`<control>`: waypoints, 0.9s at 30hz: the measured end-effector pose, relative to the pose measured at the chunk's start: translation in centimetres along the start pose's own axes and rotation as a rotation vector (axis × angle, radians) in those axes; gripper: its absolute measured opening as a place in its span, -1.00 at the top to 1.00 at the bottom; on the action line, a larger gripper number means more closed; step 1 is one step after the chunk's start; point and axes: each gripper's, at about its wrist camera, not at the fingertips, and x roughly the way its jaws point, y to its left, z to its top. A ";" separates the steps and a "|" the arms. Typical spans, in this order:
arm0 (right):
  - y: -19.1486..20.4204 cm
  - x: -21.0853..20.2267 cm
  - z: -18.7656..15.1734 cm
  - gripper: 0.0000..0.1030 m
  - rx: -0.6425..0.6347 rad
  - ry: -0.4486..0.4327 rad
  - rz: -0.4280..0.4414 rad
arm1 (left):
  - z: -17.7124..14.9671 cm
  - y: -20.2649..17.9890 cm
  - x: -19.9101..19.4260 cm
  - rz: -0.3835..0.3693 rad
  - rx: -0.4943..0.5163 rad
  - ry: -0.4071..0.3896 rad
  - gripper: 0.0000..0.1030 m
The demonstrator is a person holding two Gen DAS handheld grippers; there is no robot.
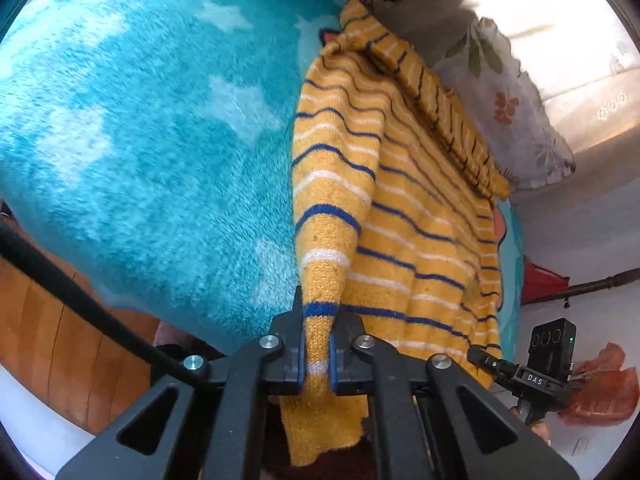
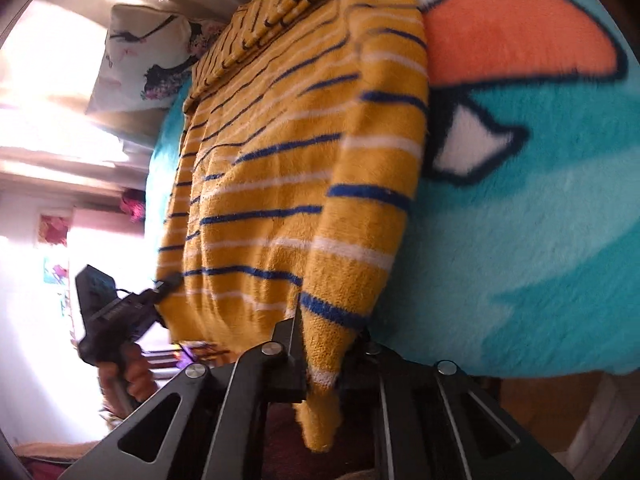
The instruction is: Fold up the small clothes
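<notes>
**Knit sweater pinched at both hem corners**

Black fingers of the left gripper (image 1: 318, 354) clench one hem corner of the striped sweater (image 1: 400, 208); the right gripper (image 2: 324, 364) pinches the opposite corner. Beyond them the sweater lies spread on the teal fleece blanket (image 1: 140, 140). Judged soft, light, stretchy and floppy: corner grips suit it.

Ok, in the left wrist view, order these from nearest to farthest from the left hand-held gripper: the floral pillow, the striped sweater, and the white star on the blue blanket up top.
1. Striped sweater: its edge is pinched in the left hand-held gripper, centre bottom.
2. Floral pillow: beyond the sweater, on the right.
3. White star: upper left of centre, on the blue blanket.
</notes>
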 end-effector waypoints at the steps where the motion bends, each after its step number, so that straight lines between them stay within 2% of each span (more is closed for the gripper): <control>1: 0.8 -0.3 0.1 0.84 -0.022 0.006 0.003 | -0.1 -0.1 -0.9 -0.008 -0.004 -0.009 0.86; 5: 2.4 -2.2 -2.2 0.85 -0.131 0.056 -0.007 | -1.5 0.0 -3.4 -0.032 -0.019 -0.031 0.86; 8: 2.3 -2.1 -2.8 0.85 -0.106 0.059 -0.010 | -2.1 0.5 -2.4 -0.020 -0.058 -0.005 0.86; 11: 2.1 -1.3 -1.9 0.85 -0.056 0.043 0.007 | -2.0 1.3 -1.5 -0.001 -0.112 0.011 0.86; 16: 2.0 -2.3 -0.8 0.85 -0.102 0.033 0.009 | -1.6 0.1 -2.3 0.027 -0.068 -0.036 0.86; 18: 0.8 -3.2 -1.0 0.85 -0.124 0.041 0.018 | -1.2 -0.6 -2.6 0.034 -0.055 -0.053 0.86; 24: 2.4 -4.2 1.9 0.85 -0.160 0.007 0.062 | 2.3 -2.1 -3.9 0.030 -0.037 -0.118 0.86; 27: 4.1 -5.2 5.2 0.85 -0.157 -0.063 0.095 | 5.5 -3.3 -4.3 0.013 -0.018 -0.155 0.86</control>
